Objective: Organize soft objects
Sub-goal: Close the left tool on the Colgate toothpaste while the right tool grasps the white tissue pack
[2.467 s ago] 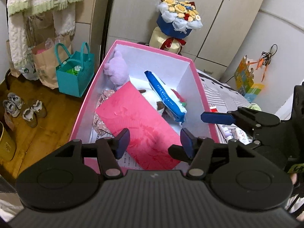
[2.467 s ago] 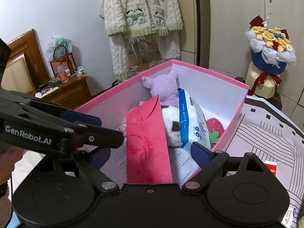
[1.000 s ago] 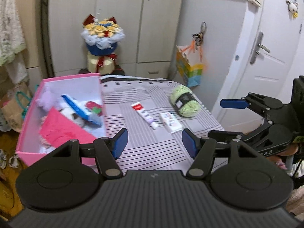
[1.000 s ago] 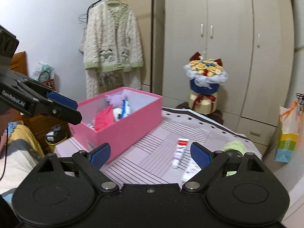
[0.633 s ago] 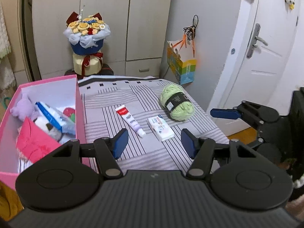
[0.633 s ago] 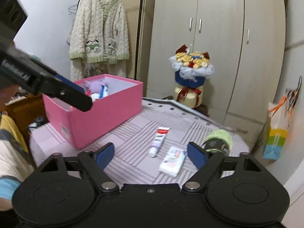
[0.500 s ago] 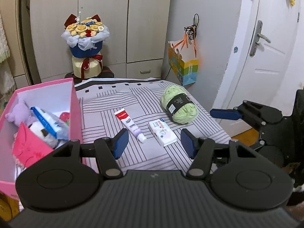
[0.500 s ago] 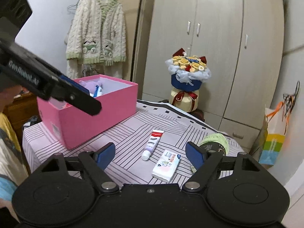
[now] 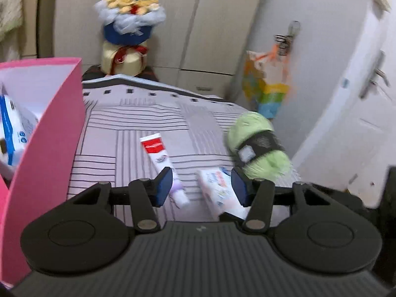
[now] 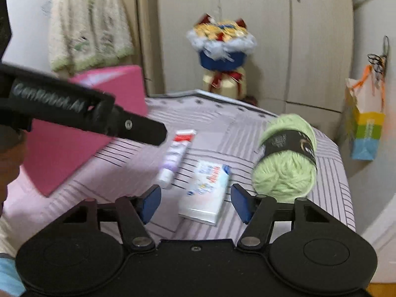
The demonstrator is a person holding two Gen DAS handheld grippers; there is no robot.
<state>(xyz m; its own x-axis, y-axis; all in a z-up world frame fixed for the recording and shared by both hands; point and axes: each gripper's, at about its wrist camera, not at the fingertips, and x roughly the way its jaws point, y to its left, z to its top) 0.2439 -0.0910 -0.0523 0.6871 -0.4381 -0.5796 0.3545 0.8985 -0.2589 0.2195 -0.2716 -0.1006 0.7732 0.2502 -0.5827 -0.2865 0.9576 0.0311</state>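
Both jaws part-closed, have just been closing, empty. Your right gripper [image 10: 195,204] risks nudging tissue pack [image 10: 204,189] into yarn [image 10: 284,170] at 2 o'clock.

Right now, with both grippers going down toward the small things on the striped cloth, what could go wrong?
1. The tissue pack and toothpaste tube lie close together, so the right gripper, whose jaws have just been closing with nothing between them, might nudge the tube.
2. The green yarn ball sits near the table edge; a bump could roll it off.
3. The left gripper aims at the same spot; the two could collide.
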